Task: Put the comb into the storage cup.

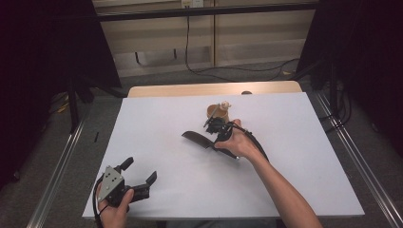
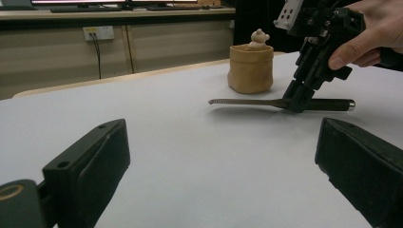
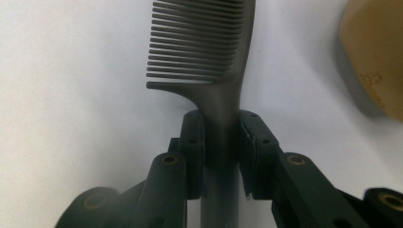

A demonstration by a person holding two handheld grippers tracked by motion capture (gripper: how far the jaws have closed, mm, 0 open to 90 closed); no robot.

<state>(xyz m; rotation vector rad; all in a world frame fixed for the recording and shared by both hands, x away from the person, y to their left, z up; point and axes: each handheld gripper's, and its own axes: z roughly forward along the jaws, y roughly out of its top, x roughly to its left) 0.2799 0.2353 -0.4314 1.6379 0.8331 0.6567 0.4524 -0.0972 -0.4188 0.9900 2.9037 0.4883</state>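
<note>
- Left gripper (image 1: 140,178): jaws spread, nothing between, held low at the table's (image 1: 157,199) near left corner.
- Comb (image 3: 209,57): teeth resolved in right gripper view; lies mid-table, just beside the tan pot (image 2: 250,69).
- Right gripper (image 3: 222,147): clamped on comb's handle, hand angled downward.

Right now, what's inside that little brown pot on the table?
A small toy bear pokes out of the top of the brown pot; its head and shoulders show. The pot's wall hides the rest of the bear and anything else inside.
</note>
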